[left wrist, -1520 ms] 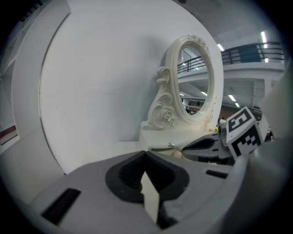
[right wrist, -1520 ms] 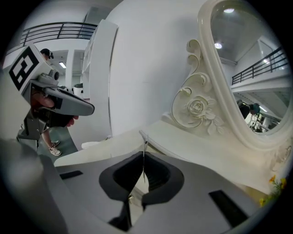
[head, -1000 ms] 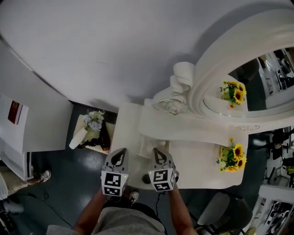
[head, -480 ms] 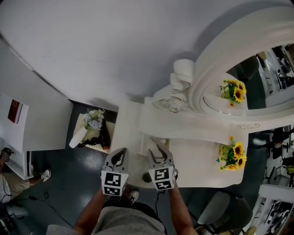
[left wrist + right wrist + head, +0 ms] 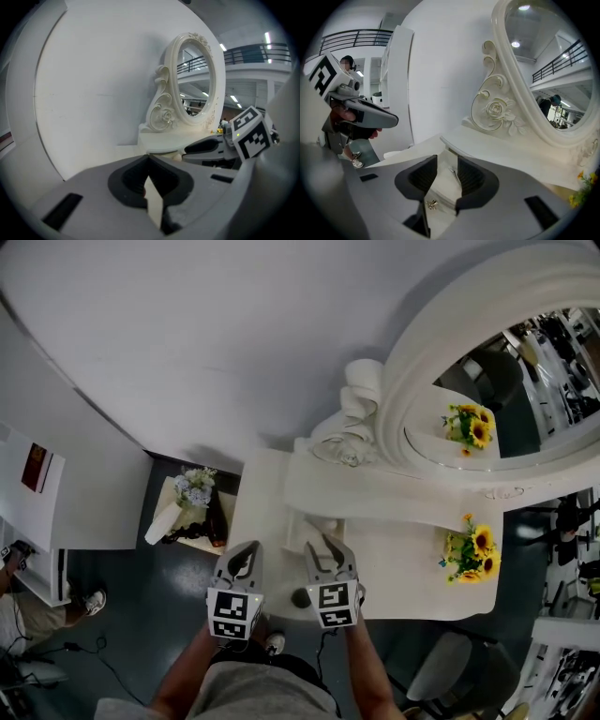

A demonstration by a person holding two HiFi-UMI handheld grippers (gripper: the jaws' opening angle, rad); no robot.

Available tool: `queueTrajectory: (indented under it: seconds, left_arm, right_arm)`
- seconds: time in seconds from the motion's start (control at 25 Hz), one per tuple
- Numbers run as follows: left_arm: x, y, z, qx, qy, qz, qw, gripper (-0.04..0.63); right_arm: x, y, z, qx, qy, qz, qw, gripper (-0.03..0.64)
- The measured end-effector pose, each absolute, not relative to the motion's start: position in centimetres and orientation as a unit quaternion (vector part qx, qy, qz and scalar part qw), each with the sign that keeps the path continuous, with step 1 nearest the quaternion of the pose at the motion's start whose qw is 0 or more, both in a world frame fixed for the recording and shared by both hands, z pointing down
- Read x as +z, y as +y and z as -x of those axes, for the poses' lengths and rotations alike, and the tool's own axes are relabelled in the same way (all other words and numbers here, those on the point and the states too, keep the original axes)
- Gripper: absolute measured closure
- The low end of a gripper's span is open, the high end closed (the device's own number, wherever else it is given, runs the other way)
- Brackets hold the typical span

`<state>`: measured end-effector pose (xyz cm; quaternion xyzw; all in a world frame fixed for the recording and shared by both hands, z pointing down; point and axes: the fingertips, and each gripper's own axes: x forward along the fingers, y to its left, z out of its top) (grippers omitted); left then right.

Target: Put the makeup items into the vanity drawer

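1. At the far left we see a small side table (image 5: 167, 486) just beside the vanity (image 5: 403, 573). It carries pale flowers (image 5: 193, 486) and a dark bottle (image 5: 216, 517).
2. The left gripper (image 5: 246, 554) hangs over the vanity's left front corner, apart from the drawer. In the left gripper view we find its fingers clenched, tips meeting, with nothing gripped between them.
3. Between the two grippers, at the vanity's front edge, lies a dark round thing (image 5: 300, 598). It may be one of the makeup items, but it is too small for us to tell.
4. The right gripper (image 5: 323, 551) points at the small drawer (image 5: 307, 524), which sits under the raised shelf (image 5: 394, 493) on the vanity's left part.
5. The right gripper's jaws have just been opening and now stand released. In the right gripper view we see the drawer front and its gold knob (image 5: 432, 204) in the gap, with neither pad touching them.
6. Further right, the oval mirror (image 5: 506, 390) rises behind the shelf, with a carved rose scroll (image 5: 352, 432) at its left foot.
7. At the right end of the tabletop stands a bunch of sunflowers (image 5: 473, 554), and we see it repeated in the mirror glass.
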<state>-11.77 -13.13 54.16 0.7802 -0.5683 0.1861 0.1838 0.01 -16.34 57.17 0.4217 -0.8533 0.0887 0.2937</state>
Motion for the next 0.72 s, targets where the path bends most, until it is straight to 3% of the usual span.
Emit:
queueTrajectory:
  seconds: [0.24,0.72]
  left_arm:
    - [51.5,-11.6,10.6,0.176,-0.563,-0.792,0.159,0.595]
    - [46.4,-7.6,7.5,0.158,-0.543,-0.817,0.112,0.595]
  right_arm:
    - [53.7,-14.3,-1.1,0.088,-0.855,-0.449,0.246,0.478]
    - [46.7,-9.2,-5.5,0.054,-0.836,-0.522,0.16,0.578]
